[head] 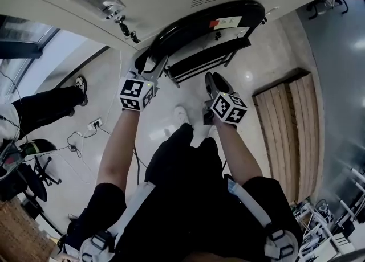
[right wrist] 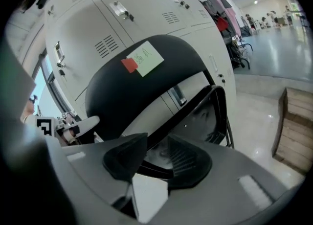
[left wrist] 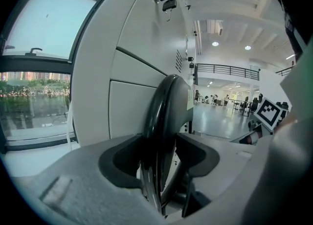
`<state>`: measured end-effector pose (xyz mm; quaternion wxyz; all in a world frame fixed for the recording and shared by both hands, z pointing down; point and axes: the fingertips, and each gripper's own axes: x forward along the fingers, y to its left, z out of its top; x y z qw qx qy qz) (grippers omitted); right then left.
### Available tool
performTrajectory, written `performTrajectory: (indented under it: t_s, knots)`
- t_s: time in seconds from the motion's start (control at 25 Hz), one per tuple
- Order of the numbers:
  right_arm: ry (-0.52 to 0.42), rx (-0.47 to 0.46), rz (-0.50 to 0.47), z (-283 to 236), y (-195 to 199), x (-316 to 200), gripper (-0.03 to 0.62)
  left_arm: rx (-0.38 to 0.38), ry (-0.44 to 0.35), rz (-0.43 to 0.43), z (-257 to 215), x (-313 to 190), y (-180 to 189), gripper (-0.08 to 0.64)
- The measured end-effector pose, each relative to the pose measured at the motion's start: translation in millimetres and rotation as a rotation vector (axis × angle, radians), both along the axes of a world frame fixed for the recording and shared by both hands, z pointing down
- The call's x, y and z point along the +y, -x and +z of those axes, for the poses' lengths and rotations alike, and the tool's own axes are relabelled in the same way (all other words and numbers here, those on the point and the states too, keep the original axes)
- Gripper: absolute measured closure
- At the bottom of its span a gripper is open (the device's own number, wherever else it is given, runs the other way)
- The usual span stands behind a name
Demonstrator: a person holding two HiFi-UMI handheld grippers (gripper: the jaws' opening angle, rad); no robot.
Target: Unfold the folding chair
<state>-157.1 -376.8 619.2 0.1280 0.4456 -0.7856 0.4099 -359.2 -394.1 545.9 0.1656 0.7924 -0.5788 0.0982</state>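
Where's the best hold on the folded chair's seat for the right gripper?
Probably the seat, by its near rim, approached from the front with the right gripper. That thin edge tilts away from the backrest, leaving room for open jaws.

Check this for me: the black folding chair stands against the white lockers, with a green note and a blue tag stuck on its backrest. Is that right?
Not quite. The tag beside the green note is red, not blue; the right gripper view shows it plainly. The rest holds: the black folding chair stands against the white lockers, with note and tag stuck on it.
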Motion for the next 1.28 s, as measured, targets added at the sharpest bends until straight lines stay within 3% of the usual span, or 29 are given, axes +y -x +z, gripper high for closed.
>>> performTrajectory:
  t_s: [0.2,0.36,0.56,0.76,0.88,1.04,1.12,1.16,1.28]
  knots:
    - [0.138,-0.042,0.048,30,1,-5,0.377,0.011,0.009,0.018,-1,6,-6,0.336]
    - [0.165,-0.086,0.079,35,1,-10,0.364,0.021,-0.005,0.048,-4,17,-17,0.336]
    - [0.238,-0.166,0.222,42,5,-22,0.324,0.041,-0.001,0.056,-6,30,-29,0.336]
    - [0.306,-0.112,0.32,61,12,-27,0.293,0.011,0.016,0.073,-6,39,-36,0.337]
    - [0.372,-0.126,0.365,76,18,-22,0.291,0.031,0.034,0.058,-6,44,-42,0.337]
    - [0.422,-0.144,0.381,89,28,-15,0.295,-0.021,0.03,0.094,-4,53,-49,0.337]
    - [0.454,-0.173,0.373,94,27,-12,0.341,-0.025,0.036,0.102,-2,54,-53,0.339]
    - [0.471,-0.207,0.357,96,27,-11,0.322,-0.013,0.04,0.102,-2,54,-55,0.342]
    - [0.497,-0.279,0.307,96,28,-5,0.374,0.011,0.039,0.112,-1,54,-59,0.342]
